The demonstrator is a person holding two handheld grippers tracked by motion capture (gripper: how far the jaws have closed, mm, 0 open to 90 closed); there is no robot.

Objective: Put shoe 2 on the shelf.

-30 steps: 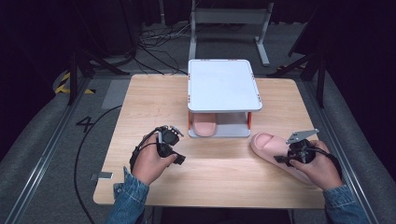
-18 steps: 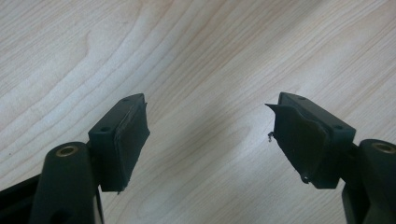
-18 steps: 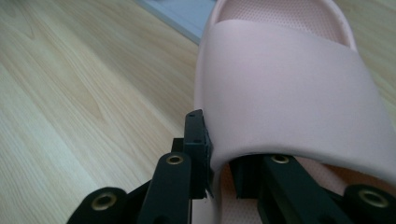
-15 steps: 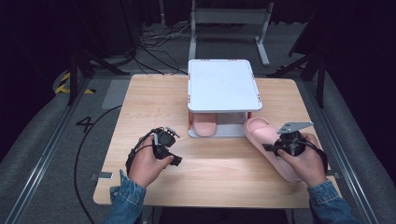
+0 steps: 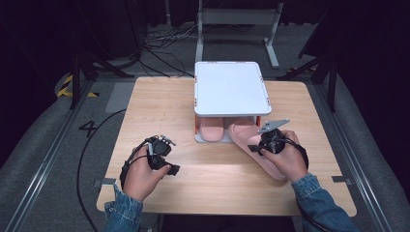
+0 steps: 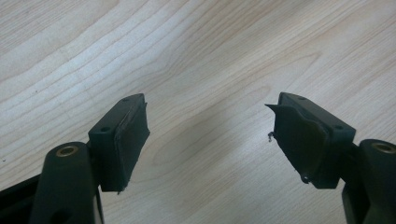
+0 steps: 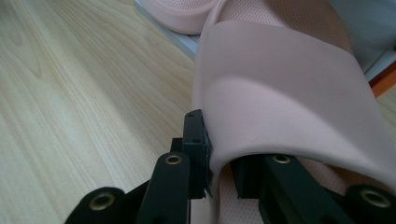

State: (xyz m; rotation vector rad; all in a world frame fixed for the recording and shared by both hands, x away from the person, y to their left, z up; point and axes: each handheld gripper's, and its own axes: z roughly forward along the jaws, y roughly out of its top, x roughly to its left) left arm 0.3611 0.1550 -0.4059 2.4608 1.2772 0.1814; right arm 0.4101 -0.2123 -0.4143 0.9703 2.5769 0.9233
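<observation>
The slipper (image 5: 256, 145) lies on the bench (image 5: 159, 104), toe at the mouth of the white rack (image 5: 231, 88) beside its mate (image 5: 212, 130). The right tongs (image 7: 219, 175) are clenched on its strap edge; the left tongs (image 6: 210, 140) hang released over bare wood. It looks light, soft foam that bends easily, so the strap is the best hold.

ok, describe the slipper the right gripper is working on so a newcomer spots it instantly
Start at the white two-tier shoe rack at the far middle of the wooden table. At its front right corner lies a pink slide slipper, toe at the rack and heel towards the person, with the right gripper shut on its strap. Its twin is already tucked under the rack's top shelf.
</observation>
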